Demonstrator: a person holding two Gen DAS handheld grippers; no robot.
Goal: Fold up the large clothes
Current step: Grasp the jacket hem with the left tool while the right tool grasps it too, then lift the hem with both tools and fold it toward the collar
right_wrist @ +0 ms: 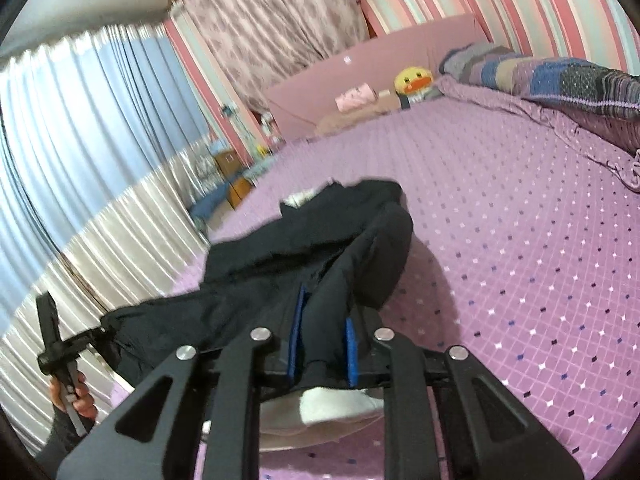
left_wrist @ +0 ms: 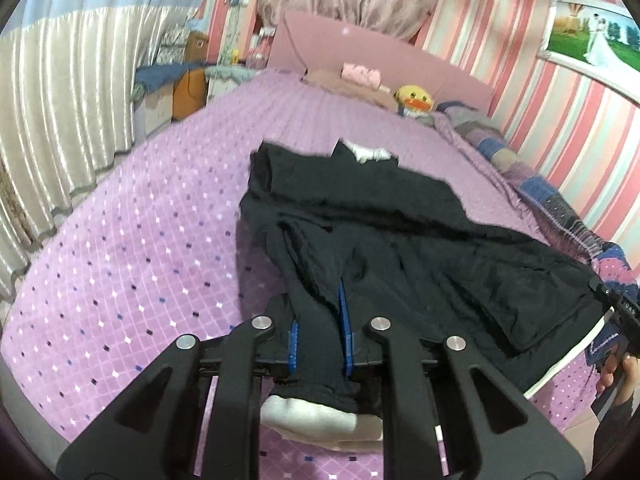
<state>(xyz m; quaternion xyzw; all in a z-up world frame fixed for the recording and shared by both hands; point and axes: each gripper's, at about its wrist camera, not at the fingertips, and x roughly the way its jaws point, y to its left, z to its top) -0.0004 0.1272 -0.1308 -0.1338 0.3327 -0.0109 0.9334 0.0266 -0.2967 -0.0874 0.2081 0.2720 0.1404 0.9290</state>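
Observation:
A large black garment with white lining lies stretched over the purple bed, its far end resting on the sheet near a white collar patch. My left gripper is shut on one near corner of the black garment, its white hem hanging under the blue pads. My right gripper is shut on the other near corner of the garment, lifted above the bed. The right gripper also shows at the right edge of the left wrist view. The left gripper shows at the left edge of the right wrist view.
The purple dotted bed sheet spreads all around. A yellow duck plush, a pink roll and a pink headboard are at the far end. A striped blanket lies along the right wall. Curtains hang on the left.

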